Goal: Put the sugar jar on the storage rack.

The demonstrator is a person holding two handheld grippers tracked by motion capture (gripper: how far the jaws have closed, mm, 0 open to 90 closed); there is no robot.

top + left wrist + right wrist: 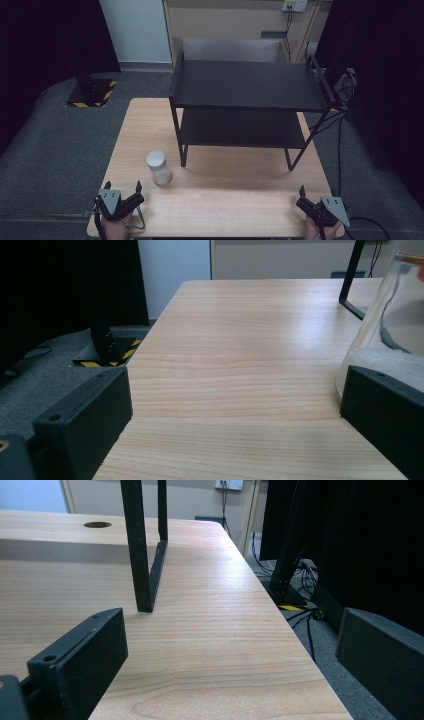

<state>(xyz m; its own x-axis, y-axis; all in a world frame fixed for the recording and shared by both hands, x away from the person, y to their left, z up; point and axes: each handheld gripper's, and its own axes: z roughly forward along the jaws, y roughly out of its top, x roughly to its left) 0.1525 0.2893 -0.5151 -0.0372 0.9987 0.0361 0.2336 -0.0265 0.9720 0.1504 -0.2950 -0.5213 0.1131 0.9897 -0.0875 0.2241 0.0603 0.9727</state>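
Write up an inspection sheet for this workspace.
Surface: wooden table, bare near the front edge.
Job's things: clear jar with pale lid, upright, left of centre, just ahead of the left hand-held gripper.
Clutter: black two-tier rack at the back of the table, both tiers bare.
Grippers: left open, nothing held; right hand-held gripper open at the table's right front corner.
Cables: leads hang off the rack's right side to the floor.
Surroundings: grey carpet, striped stand base, wall socket.

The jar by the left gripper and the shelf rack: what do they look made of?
Jar: clear plastic or glass, see-through wall, pale lid, whitish contents. Shelf rack: probably metal, matt black, thin straight legs. Table: light wood-grain top, possibly laminate.
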